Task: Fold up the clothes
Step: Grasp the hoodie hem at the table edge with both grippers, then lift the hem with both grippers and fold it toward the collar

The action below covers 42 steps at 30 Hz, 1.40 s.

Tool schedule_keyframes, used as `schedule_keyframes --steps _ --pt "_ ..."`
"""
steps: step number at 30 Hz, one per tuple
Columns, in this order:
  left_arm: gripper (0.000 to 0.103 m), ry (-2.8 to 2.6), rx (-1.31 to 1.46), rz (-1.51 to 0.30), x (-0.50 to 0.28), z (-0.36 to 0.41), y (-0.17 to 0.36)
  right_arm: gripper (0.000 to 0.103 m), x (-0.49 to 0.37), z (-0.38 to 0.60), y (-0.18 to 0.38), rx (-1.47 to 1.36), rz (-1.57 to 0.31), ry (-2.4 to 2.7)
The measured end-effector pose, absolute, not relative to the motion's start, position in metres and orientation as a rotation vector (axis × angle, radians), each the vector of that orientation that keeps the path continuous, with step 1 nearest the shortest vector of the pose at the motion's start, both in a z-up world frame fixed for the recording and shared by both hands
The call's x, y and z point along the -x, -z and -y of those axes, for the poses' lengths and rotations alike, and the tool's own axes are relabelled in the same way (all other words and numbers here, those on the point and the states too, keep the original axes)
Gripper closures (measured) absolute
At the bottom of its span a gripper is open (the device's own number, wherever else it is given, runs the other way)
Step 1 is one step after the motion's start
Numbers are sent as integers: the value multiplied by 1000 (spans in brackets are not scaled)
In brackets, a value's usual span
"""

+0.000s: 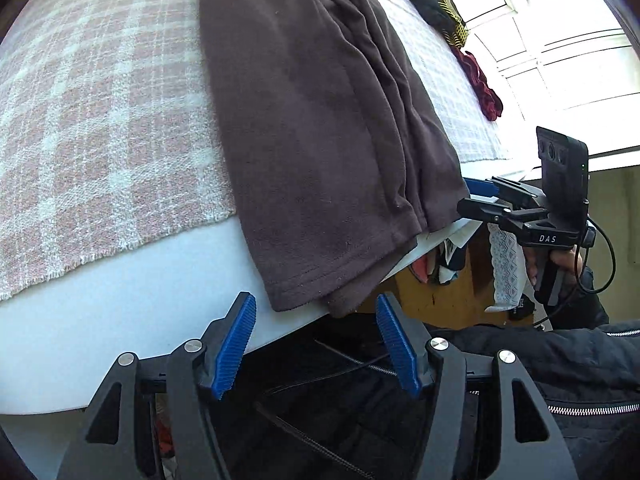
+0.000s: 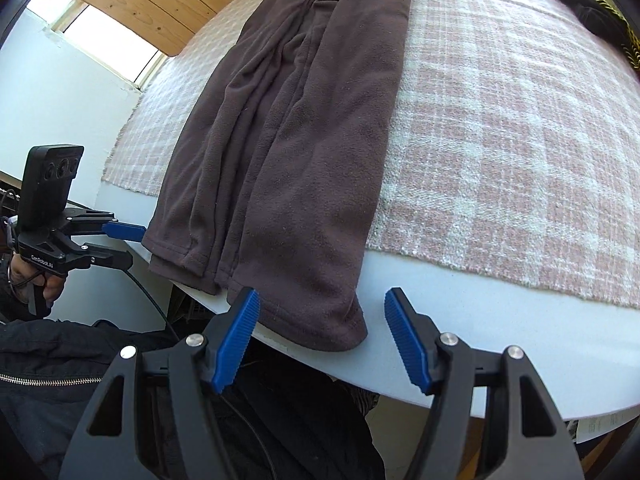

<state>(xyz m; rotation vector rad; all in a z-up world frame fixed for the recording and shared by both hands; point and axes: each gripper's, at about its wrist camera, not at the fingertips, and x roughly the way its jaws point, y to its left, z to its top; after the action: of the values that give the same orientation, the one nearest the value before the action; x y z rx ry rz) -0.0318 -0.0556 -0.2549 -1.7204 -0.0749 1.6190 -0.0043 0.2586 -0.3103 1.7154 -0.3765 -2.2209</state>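
A dark brown fleece garment [image 1: 320, 120] lies folded lengthwise on the plaid blanket, its hem hanging over the white table edge. It also shows in the right wrist view [image 2: 304, 140]. My left gripper [image 1: 316, 316] is open, just below the hem's left corner, touching nothing. My right gripper [image 2: 322, 312] is open, its jaws either side of the hem's right corner at the table edge. In the left wrist view the right gripper [image 1: 476, 196] sits open beside the hem; in the right wrist view the left gripper [image 2: 128, 246] sits open beside it.
A pink and white plaid blanket [image 1: 100, 120] covers the white table [image 1: 120, 312]. A black and gold garment [image 1: 436, 4] and a dark red one [image 1: 484, 88] lie at the far side. A wooden cabinet [image 1: 420, 292] with clothes stands below the edge.
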Motion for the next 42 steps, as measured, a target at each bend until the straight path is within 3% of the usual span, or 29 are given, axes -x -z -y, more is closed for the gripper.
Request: schedule_keyframes --steps 4,8,12,15,16,19,22,29,34,38,42 --pt "41 -1613 1708 87 32 49 255 46 7 -255 314 -1713 400 2217" --pt "41 -1623 1698 144 35 48 256 71 5 -256 311 -1721 371 2234" --pt "42 -1638 1682 151 35 46 256 83 8 -246 308 -1753 283 2236" --pt "69 -1697 1653 -19 30 39 250 88 8 -233 302 -1766 155 2258" --pt "75 -1705 1640 -63 28 37 248 89 8 -231 301 -1775 144 2258" --pt "79 -1696 1612 -79 28 35 243 90 10 -229 299 -1788 150 2251" --pt "80 -1691 1639 -43 32 40 247 90 13 -233 302 -1809 189 2232" --pt "77 -1688 1643 -48 34 41 250 86 15 -224 303 -1835 93 2249" --pt "79 -1692 1617 -74 33 35 248 76 20 -231 308 -1893 163 2243" --pt "79 -1686 1666 -14 38 39 252 76 21 -237 310 -1898 231 2240" --pt "50 -1653 1742 138 43 47 258 76 22 -237 310 -1899 227 2245"
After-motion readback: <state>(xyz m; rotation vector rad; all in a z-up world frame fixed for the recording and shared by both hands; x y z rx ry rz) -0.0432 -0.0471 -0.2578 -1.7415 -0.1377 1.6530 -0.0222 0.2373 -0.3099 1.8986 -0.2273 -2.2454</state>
